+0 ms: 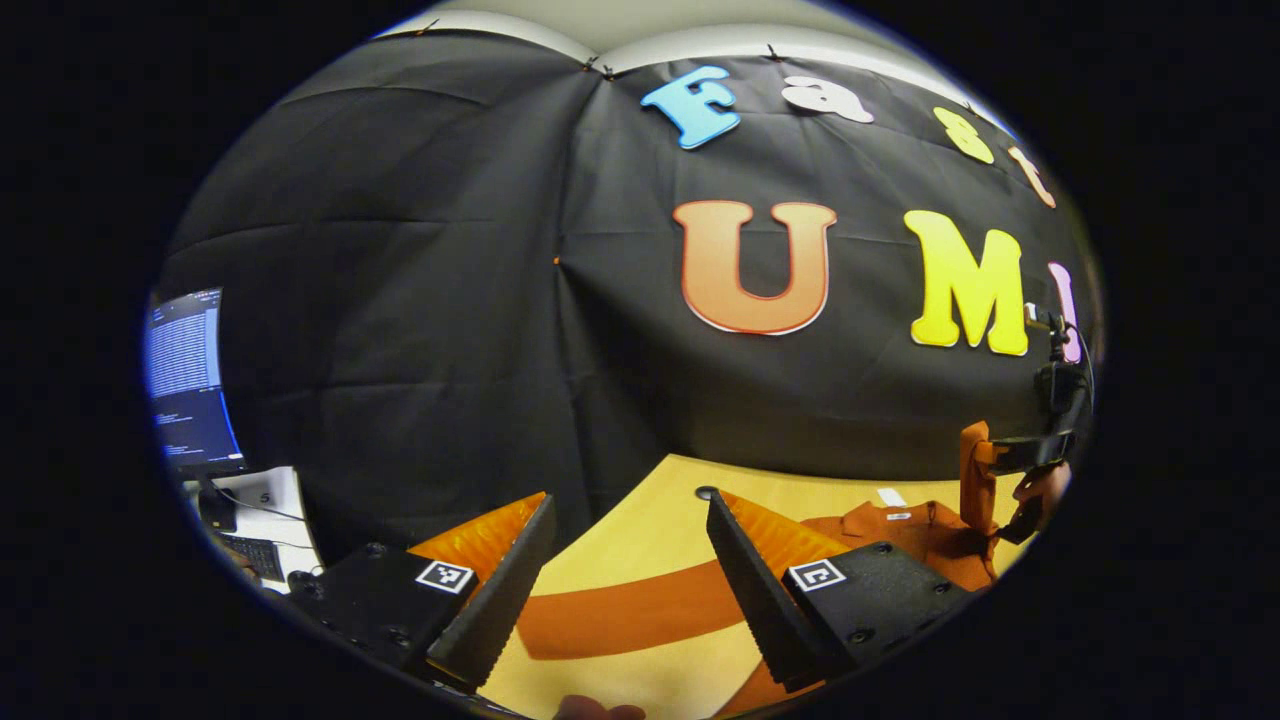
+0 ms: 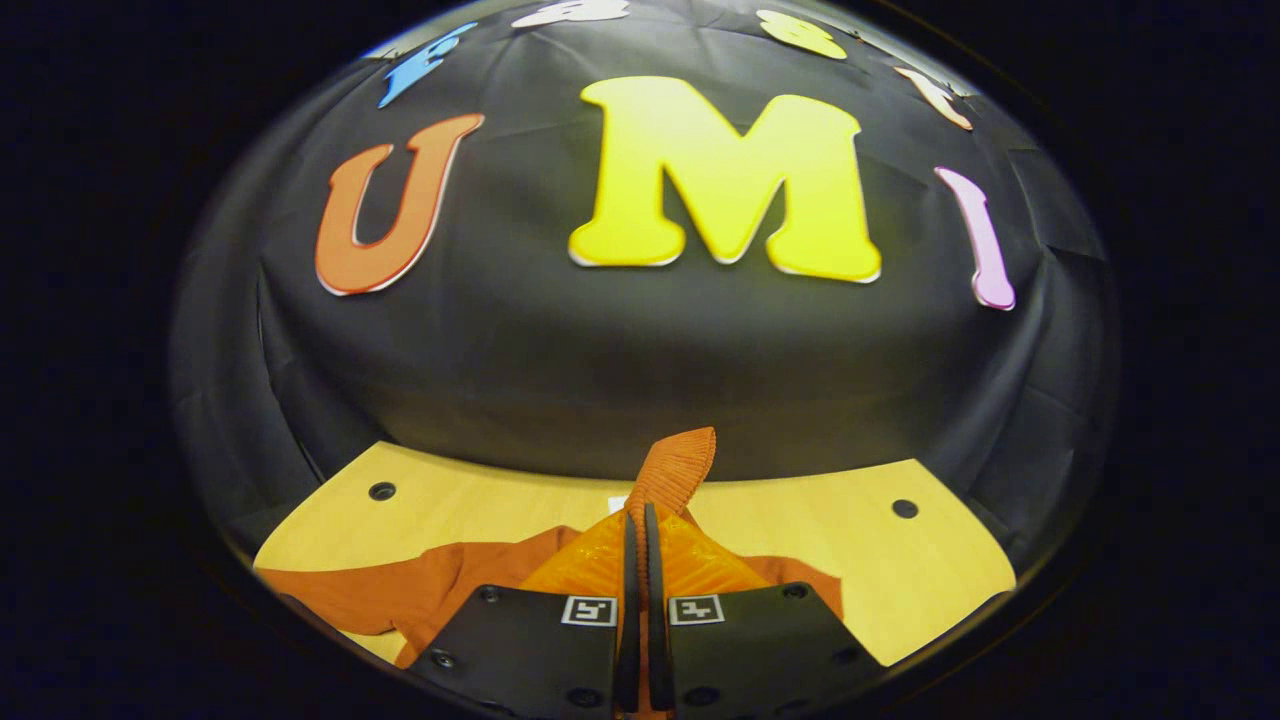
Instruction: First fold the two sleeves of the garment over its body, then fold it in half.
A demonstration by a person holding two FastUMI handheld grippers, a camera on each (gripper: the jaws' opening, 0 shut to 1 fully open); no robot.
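Right gripper (image 2: 637, 560) pinches a sleeve cuff (image 2: 675, 465) of the orange shirt (image 2: 420, 590) spread along the worktop's (image 2: 800, 520) near edge, lifting it for folding; left gripper (image 1: 630, 570) hangs spread wide, holding nothing

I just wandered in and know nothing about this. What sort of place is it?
Probably a recording booth for household tasks: black cloth wall, wooden table with an orange garment, a computer monitor off to one side.

Recording booth (draped wall (image 1: 450, 300), monitor (image 1: 185, 380))
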